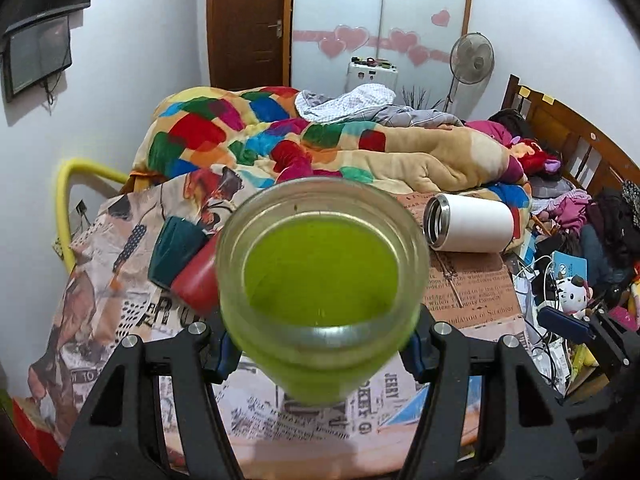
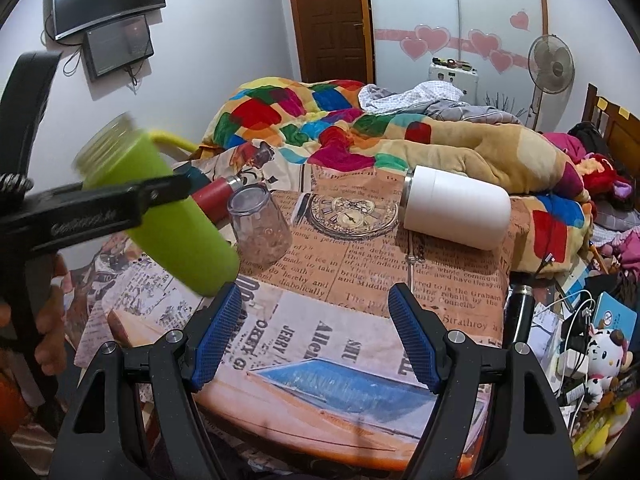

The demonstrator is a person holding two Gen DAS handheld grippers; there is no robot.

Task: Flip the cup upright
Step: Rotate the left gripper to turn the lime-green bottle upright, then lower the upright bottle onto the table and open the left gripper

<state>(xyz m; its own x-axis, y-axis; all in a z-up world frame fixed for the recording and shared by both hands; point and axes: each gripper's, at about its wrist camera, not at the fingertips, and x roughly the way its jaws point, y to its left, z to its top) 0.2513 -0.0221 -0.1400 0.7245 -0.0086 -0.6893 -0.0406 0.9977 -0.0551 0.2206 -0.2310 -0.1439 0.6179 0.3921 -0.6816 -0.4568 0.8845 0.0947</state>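
My left gripper is shut on a lime-green cup, whose open mouth faces the left wrist camera. In the right wrist view the green cup hangs tilted above the table's left side, mouth up and to the left, held by the left gripper. My right gripper is open and empty above the newspaper-print tablecloth near the front edge.
A white tumbler lies on its side at the back right. A clear plastic cup stands upside down. A red bottle and a dark teal cup lie at the back left. A cluttered bed is behind, toys and cables to the right.
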